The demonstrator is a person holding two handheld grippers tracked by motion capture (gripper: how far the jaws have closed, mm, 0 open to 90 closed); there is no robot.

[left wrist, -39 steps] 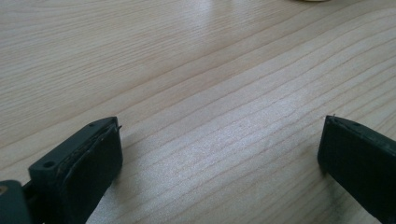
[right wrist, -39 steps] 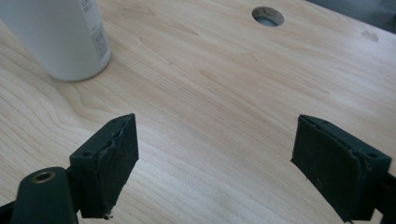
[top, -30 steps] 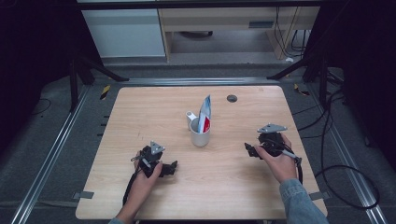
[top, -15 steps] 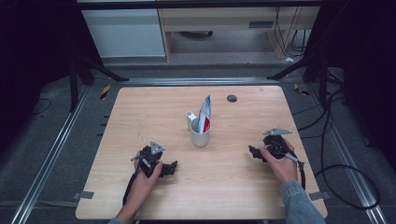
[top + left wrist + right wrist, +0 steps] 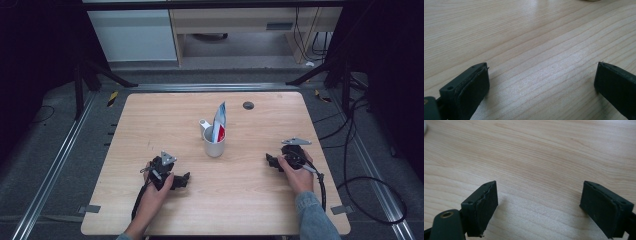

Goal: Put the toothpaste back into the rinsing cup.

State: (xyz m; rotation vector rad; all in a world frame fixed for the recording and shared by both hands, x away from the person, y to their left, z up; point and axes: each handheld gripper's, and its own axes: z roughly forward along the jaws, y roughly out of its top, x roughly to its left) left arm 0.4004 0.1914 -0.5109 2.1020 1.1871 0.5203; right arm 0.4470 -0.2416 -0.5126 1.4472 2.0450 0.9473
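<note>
Where each pair of tongs rests low over the desk, both stand with jaws spread wide and nothing between them.

Item 1: left tongs (image 5: 186, 179), held in the person's left hand (image 5: 157, 186), at about 7 o'clock from the desk's middle. Jaws point toward 3 o'clock in the high view. In the left gripper view (image 5: 541, 82) bare wood grain lies between the two black pads (image 5: 474, 87).

Item 2: right tongs (image 5: 270, 161), held in the right hand (image 5: 298, 172), at about 4 o'clock from the desk's middle. Jaws point toward 9 o'clock. In the right gripper view (image 5: 539, 202) the pads (image 5: 486, 205) are far apart, with plain wood between them. A black cable (image 5: 320, 187) trails back toward 6 o'clock.

Item 3: white mug (image 5: 214, 141), upright near the desk's middle, between the two tongs and well apart from each; handle toward 11 o'clock.

Item 4: pouch (image 5: 219, 123), blue, white and red, standing upright inside the mug and rising above its rim.

Item 5: small dark round disc (image 5: 248, 105), on the desk at 1 o'clock from the mug, apart from it.

Item 6: desk (image 5: 150, 120), light wood, rounded corners.
</note>
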